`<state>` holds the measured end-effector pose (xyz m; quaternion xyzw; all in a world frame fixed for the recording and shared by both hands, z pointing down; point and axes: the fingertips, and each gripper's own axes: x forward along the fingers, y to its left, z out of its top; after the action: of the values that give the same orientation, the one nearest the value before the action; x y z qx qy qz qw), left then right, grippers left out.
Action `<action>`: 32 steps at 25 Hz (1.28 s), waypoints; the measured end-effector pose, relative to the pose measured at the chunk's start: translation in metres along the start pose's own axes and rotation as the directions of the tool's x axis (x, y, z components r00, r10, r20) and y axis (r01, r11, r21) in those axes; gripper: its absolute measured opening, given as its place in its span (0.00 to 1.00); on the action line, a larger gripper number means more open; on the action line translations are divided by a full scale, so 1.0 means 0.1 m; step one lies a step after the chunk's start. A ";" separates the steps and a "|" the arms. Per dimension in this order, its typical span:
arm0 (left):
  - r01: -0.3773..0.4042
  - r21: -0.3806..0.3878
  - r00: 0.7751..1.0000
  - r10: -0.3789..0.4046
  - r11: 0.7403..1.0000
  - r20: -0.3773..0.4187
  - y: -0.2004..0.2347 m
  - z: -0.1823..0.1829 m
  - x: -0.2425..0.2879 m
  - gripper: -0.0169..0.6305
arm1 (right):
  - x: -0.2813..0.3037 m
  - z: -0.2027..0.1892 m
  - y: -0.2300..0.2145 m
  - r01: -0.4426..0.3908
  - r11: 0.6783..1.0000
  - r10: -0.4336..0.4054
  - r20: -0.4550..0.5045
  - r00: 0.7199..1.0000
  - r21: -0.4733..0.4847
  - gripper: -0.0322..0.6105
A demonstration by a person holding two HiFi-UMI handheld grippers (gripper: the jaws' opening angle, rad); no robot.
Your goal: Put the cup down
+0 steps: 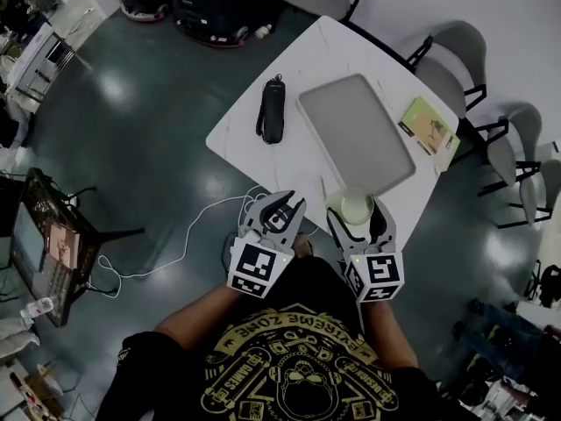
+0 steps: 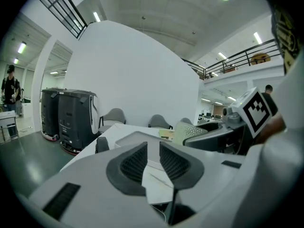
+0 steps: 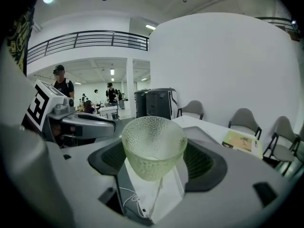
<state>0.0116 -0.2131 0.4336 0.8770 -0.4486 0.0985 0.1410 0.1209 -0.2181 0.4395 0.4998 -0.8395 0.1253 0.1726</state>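
We saw the cup [image 3: 154, 146] as a pale green, see-through tumbler with a dimpled wall, wider at the rim than at the base. It stood upright, mouth up, clamped between the pads of the right tool [image 1: 358, 220], over the near edge of the white desk [image 1: 237, 139].

Black T-shirt [image 1: 289, 380], yellow printed emblem, short sleeves.

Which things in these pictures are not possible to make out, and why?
Booklet print: too small, head view and right gripper view.
Black object: dark and small in head view; partly hidden behind the left hand-held gripper in its own view.
Rightmost chair: cut off by the head view's right edge.
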 end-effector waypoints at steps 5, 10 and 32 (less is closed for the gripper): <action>-0.019 0.019 1.000 0.019 1.000 -0.020 -0.09 0.01 0.21 0.04 | 0.06 -0.02 -0.21 -0.024 1.000 0.024 -0.005 1.000 -0.002 0.64; -0.040 0.041 0.998 0.042 0.998 -0.047 -0.15 -0.01 0.37 0.04 | 0.12 -0.08 -0.40 -0.039 0.999 0.039 -0.012 0.999 0.001 0.64; -0.175 0.024 0.976 0.176 0.984 -0.129 -0.40 -0.33 1.00 0.04 | 0.51 -0.60 -1.04 -0.107 0.990 0.100 -0.075 0.992 -0.095 0.64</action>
<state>0.1006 -0.2552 0.4879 0.8265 -0.5135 0.1704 0.1553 0.2005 -0.2846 0.5193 0.4417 -0.8628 0.1098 0.2199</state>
